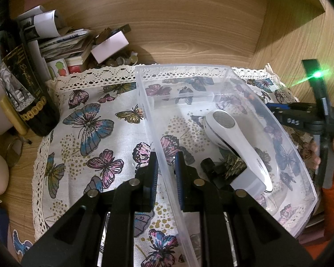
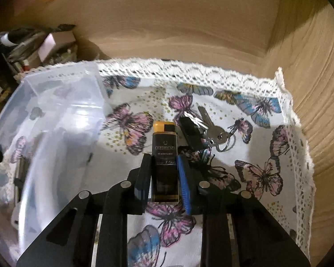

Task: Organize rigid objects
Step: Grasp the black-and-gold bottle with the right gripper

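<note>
A clear plastic bin (image 1: 225,71) stands on a butterfly cloth. Inside lie a white lint shaver (image 1: 231,138) and a small dark clip (image 1: 225,169). My left gripper (image 1: 166,162) straddles the bin's left wall, jaws a little apart on either side of it. In the right wrist view my right gripper (image 2: 164,166) is shut on a black bottle with an orange cap (image 2: 164,153), held just over the cloth. A key ring with silver keys and a black fob (image 2: 200,129) lies just beyond it. The bin (image 2: 55,102) is to its left.
A dark wine bottle (image 1: 22,84) and a pile of papers and boxes (image 1: 78,42) crowd the back left corner. Wooden walls (image 1: 289,33) close in the back and right. The lace-edged cloth (image 2: 278,155) covers the surface.
</note>
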A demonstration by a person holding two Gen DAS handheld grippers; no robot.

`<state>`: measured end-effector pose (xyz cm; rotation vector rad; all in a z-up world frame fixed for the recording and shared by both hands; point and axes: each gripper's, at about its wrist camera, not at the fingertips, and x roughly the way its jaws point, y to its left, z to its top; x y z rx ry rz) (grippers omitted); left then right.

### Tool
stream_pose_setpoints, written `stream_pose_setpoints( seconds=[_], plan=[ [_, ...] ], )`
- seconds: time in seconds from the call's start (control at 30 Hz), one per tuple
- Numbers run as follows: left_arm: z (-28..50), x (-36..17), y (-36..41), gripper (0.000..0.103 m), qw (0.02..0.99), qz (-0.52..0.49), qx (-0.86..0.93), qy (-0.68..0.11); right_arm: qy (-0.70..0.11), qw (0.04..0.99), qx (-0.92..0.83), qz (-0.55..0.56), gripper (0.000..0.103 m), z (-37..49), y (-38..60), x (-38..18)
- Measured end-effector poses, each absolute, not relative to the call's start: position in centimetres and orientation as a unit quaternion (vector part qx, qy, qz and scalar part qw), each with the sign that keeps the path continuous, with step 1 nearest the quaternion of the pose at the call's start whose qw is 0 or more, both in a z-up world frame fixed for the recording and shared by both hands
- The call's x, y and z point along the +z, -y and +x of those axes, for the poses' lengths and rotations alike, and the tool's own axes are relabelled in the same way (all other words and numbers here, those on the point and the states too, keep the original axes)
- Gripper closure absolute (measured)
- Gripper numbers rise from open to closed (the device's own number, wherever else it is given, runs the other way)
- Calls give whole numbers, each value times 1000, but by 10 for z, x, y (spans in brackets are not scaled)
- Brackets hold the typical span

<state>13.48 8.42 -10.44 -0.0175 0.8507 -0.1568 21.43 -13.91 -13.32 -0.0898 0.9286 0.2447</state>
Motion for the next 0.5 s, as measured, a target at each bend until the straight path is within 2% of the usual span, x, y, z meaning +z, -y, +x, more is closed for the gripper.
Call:
stream_pose_setpoints(
  seconds=[0.5],
  plan=[
    [136,-106,-83,88,908,-6,-73,-413,-354,919,167,-52,81,154,117,-60]
  ],
)
